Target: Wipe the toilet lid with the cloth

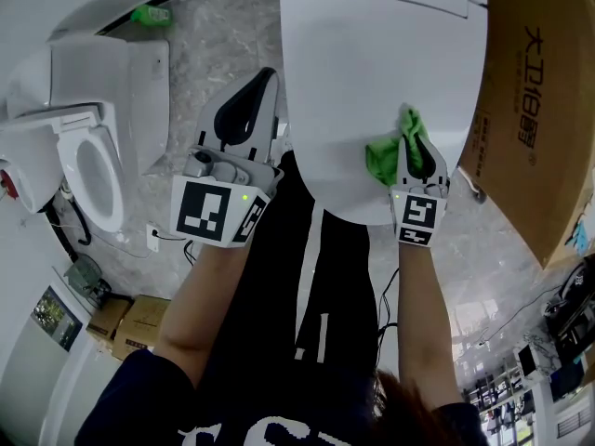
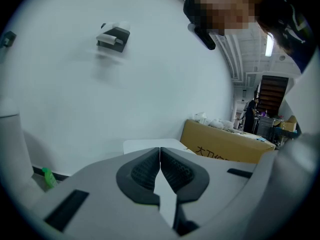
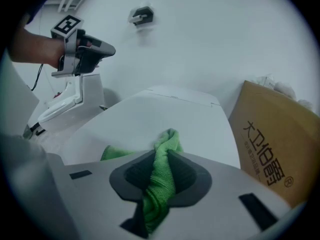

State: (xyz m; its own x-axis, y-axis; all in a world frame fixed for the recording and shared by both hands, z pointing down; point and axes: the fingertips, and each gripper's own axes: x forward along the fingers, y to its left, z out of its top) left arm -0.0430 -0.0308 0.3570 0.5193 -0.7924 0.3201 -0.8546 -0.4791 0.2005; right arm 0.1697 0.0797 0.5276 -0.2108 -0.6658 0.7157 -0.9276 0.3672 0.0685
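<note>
Right gripper [image 1: 413, 136]: jaws clamped tight on a fold of the green cloth [image 1: 383, 160], tips angled down at the lid
Cloth: bunched, one end pinched between the jaws, the loose end lying on the lid's near right part, close to the front rim
Toilet lid [image 1: 372, 54]: closed, white and broad; no dirt, streak or wet trail shows anywhere on it
Left gripper [image 1: 264, 80]: jaws together on nothing, held by the lid's left edge, apart from the cloth
Done, as I judge: cloth gripped and brought down onto the lid; wiping looks under way
Left, as I judge: the far half and the left side, well apart from the cloth; how much is already wiped I cannot tell
Beside: cardboard box [image 1: 535, 110] just right of the lid
</note>
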